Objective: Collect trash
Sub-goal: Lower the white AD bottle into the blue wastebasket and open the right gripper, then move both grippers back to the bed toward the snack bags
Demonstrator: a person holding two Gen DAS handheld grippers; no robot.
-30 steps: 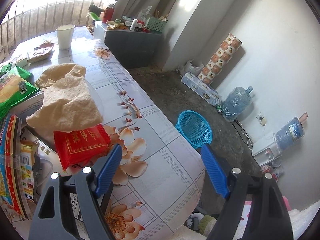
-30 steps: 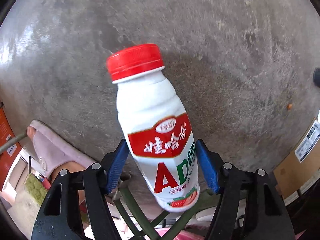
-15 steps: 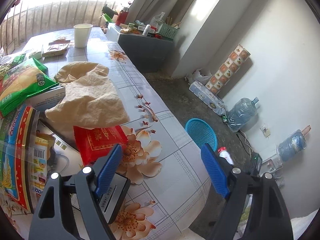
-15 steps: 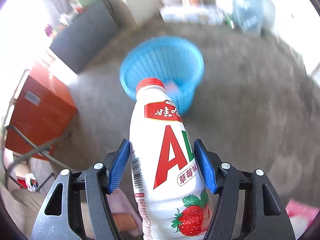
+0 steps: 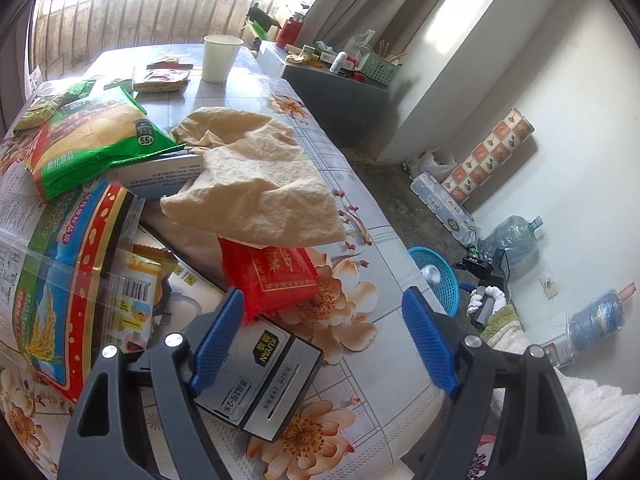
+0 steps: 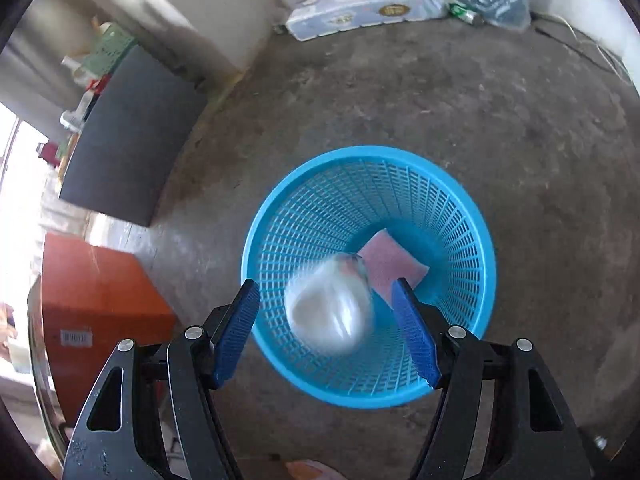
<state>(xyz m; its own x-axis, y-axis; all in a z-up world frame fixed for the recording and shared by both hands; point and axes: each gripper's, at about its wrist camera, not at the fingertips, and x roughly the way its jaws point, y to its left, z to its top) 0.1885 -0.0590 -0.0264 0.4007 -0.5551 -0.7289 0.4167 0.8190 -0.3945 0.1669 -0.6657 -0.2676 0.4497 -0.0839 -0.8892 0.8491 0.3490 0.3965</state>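
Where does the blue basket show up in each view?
Left wrist: blue basket right of centre, on the floor past the table edge.
Right wrist: centre, its rim below the right gripper, whose jaws are opening.
Shared landmark: the falling white bottle above it.

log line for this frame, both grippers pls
right gripper: opening, bottle dropping free into blue basket | left gripper: open, empty, over table

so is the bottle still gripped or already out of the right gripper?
Out. The bottle is a blurred white shape clear of both pads of the right gripper, whose jaws are opening, falling over the blue basket.
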